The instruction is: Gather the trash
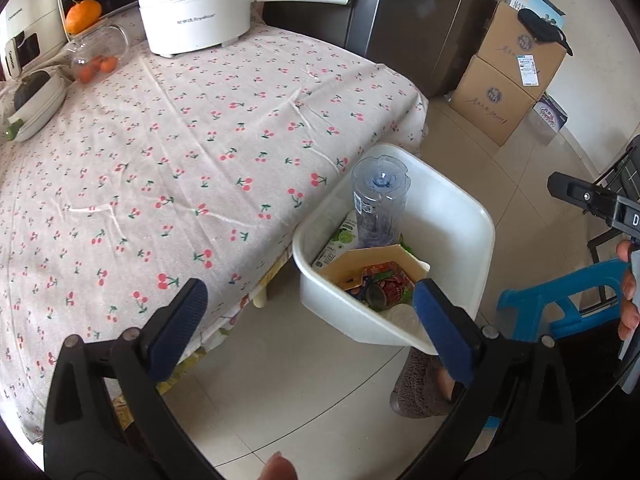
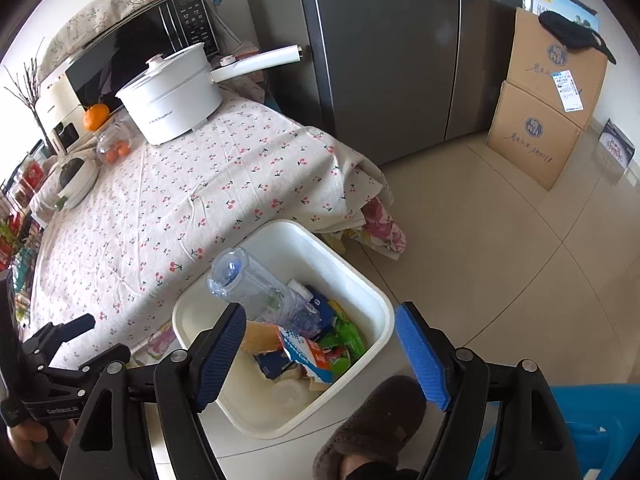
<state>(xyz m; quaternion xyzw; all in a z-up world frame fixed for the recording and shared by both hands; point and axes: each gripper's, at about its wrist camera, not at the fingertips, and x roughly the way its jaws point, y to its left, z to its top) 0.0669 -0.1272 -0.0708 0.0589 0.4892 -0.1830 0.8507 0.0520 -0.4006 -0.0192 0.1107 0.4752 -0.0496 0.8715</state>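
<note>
Where tablecloth (image 1: 200,140) ends, bin (image 1: 460,216) alongside.

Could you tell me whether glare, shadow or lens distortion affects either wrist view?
Left wrist view: fisheye bends the table edge, corners go black, and the bin stays sharp. Right wrist view: daylight leaves a soft sheen on the fridge and floor, with the same curved edges; no strong blur.

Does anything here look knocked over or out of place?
Yes: a clear glass jar lies tipped on its side on the cherry tablecloth, small oranges inside. The plastic bottle leans askew, poking above the white bin.
</note>
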